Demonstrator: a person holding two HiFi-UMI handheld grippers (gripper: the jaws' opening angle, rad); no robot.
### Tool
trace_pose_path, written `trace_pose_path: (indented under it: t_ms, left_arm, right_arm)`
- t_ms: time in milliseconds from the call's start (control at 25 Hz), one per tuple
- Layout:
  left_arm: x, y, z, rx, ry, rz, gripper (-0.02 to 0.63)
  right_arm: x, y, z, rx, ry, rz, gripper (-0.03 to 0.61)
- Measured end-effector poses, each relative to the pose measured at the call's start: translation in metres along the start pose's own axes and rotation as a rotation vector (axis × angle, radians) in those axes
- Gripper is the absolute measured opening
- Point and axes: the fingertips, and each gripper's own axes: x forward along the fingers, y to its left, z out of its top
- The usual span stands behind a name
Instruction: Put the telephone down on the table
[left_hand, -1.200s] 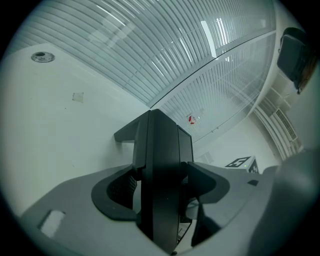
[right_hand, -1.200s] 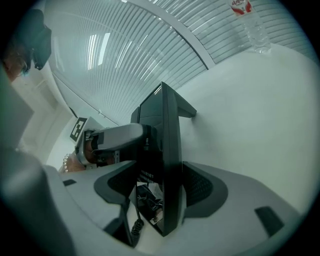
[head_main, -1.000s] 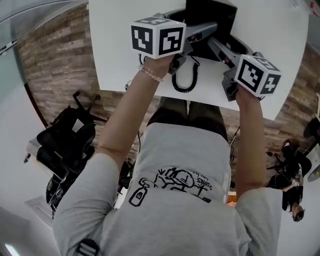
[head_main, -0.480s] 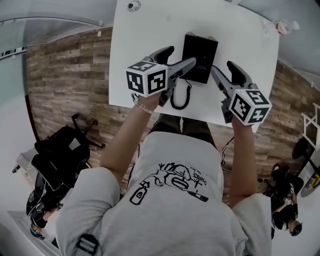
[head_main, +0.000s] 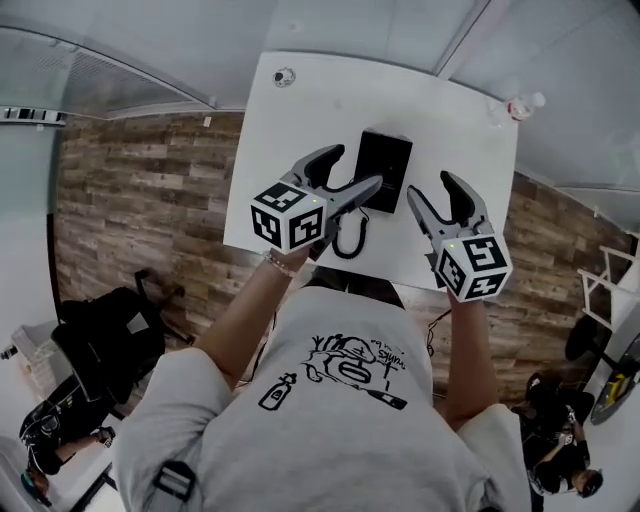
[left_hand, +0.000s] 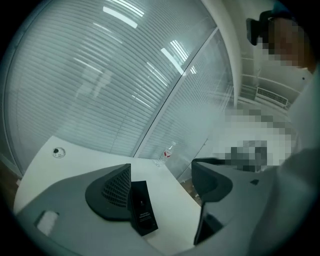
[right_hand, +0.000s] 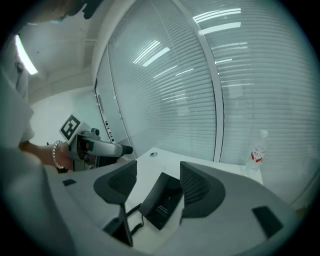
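Telephone (head_main: 383, 170) lies flat on the white surface (head_main: 300, 120), its cord (head_main: 350, 235) coiling toward 6 o'clock. The left tool (head_main: 356, 167) at its 9 and the right tool (head_main: 430, 185) at its 3 are both wide and empty. The left gripper view hides the cord behind a jaw; the right gripper view shows it. A bottle (head_main: 522, 103) stands far off at 2 o'clock.

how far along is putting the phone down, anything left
Done, it seems: the telephone lies on the white table, its coiled cord trailing toward the near edge. In hand: nothing; the left gripper and right gripper both have jaws apart and empty, neither gripping it. Left: probably nothing but drawing the grippers away.
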Motion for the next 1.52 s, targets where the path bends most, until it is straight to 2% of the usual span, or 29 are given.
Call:
trace_pose_path:
  t_ms: [320, 520, 720, 1040, 1280, 1520]
  left_arm:
    - [-0.041, -0.044, 0.057, 0.174, -0.162, 0.007, 0.365]
    - [-0.066, -0.063, 0.084, 0.254, -0.251, 0.018, 0.250]
    - [-0.084, -0.070, 0.099, 0.289, -0.302, 0.055, 0.189]
    - [-0.111, -0.095, 0.126, 0.356, -0.400, 0.097, 0.104]
    - [-0.120, -0.111, 0.135, 0.401, -0.415, 0.096, 0.101]
    - [-0.117, -0.117, 0.135, 0.385, -0.412, 0.074, 0.101]
  right_arm:
    - [-0.045, 0.018, 0.054, -0.156, -0.139, -0.099, 0.251]
    - [-0.069, 0.028, 0.079, -0.190, -0.203, -0.133, 0.239]
    - [-0.087, 0.039, 0.101, -0.232, -0.251, -0.169, 0.164]
    - [-0.111, 0.053, 0.124, -0.219, -0.317, -0.181, 0.113]
    - [-0.125, 0.056, 0.126, -0.193, -0.331, -0.191, 0.095]
    - [-0.132, 0.053, 0.129, -0.196, -0.334, -0.198, 0.089]
